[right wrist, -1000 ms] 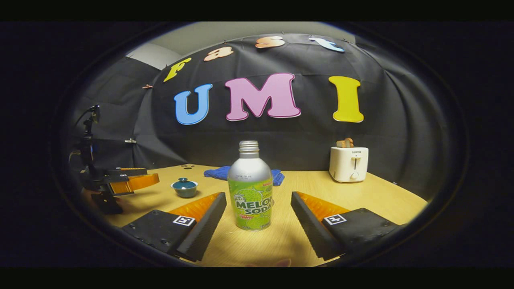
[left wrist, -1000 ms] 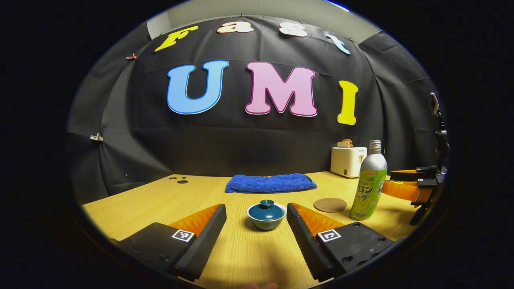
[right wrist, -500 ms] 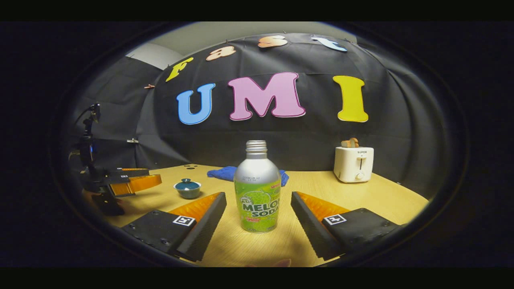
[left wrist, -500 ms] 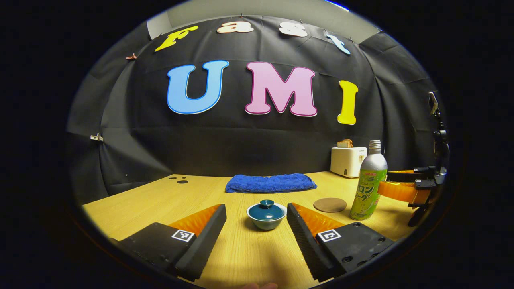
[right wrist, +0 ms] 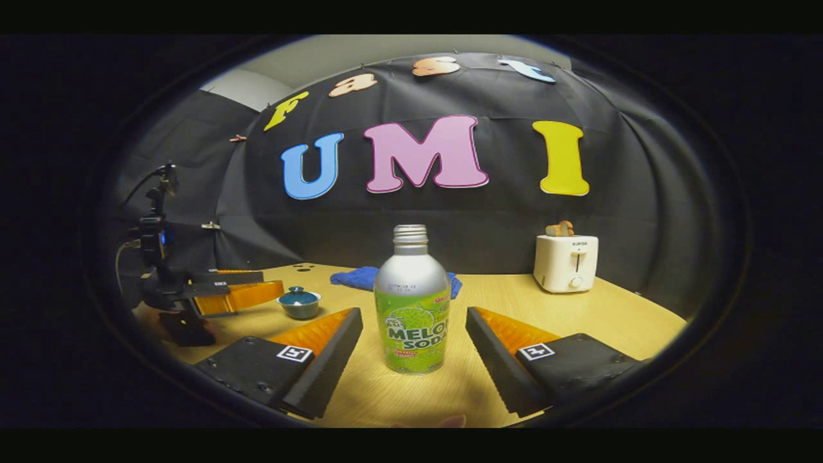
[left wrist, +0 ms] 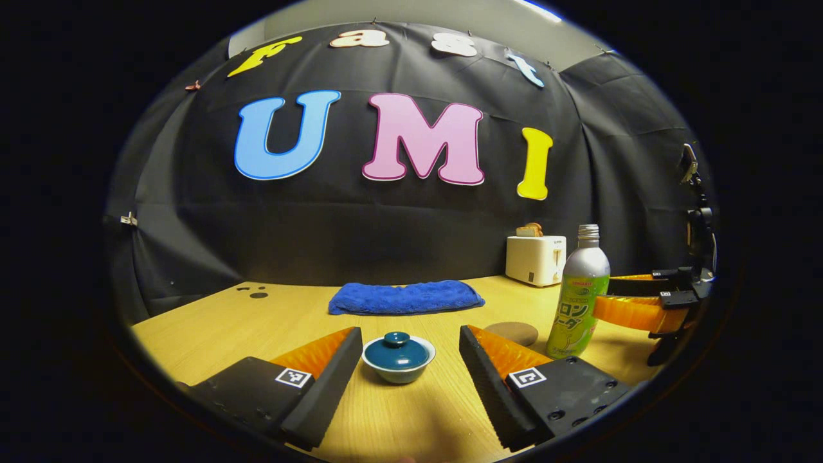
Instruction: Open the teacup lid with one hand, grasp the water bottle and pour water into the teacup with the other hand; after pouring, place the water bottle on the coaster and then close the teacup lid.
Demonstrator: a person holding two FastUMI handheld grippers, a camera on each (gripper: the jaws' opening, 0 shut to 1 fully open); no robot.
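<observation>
If the left gripper (left wrist: 406, 360) closes low on the teacup (left wrist: 398, 359) instead of on the lid (left wrist: 397, 348) knob, the whole cup could slide or tip. The right gripper (right wrist: 413, 347) could topple the water bottle (right wrist: 411, 308) by nudging it off-centre. Both grippers stand wide apart, empty. The teacup sits ahead between the left fingers, the bottle between the right ones; the coaster (left wrist: 512, 332) lies just beside the bottle on the surface (left wrist: 257, 321).
</observation>
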